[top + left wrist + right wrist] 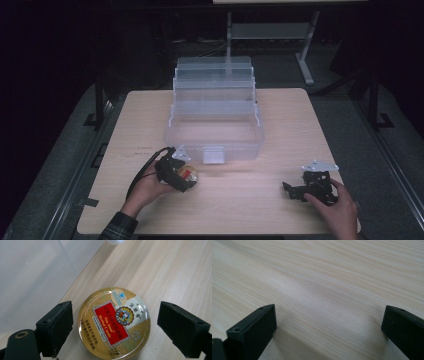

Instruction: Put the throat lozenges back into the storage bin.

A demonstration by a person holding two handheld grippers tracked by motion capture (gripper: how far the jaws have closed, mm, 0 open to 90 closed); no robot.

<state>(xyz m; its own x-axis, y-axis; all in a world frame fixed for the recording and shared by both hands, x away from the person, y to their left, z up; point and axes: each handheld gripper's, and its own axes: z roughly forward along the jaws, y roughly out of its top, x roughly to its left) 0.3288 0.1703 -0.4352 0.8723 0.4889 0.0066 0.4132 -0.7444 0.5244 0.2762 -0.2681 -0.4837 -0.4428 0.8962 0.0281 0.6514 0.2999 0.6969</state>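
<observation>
A round gold candy tin [113, 323] with a red label lies flat on the wooden table, just in front of the clear plastic box. My left gripper [115, 330] is open, with one jaw on each side of the tin and a small gap on both sides. In the high view the tin [190, 174] sits at the tip of the left gripper [186, 176], near the box's front left corner. My right gripper [329, 332] is open over bare wood, and the high view has it [290, 189] resting low at the table's front right.
A clear plastic tiered organiser box [215, 112] stands open at the middle back of the table [240, 200], its latch [213, 155] facing me. Its translucent wall [32, 277] rises close beside the tin. A desk frame [270, 35] stands beyond the table.
</observation>
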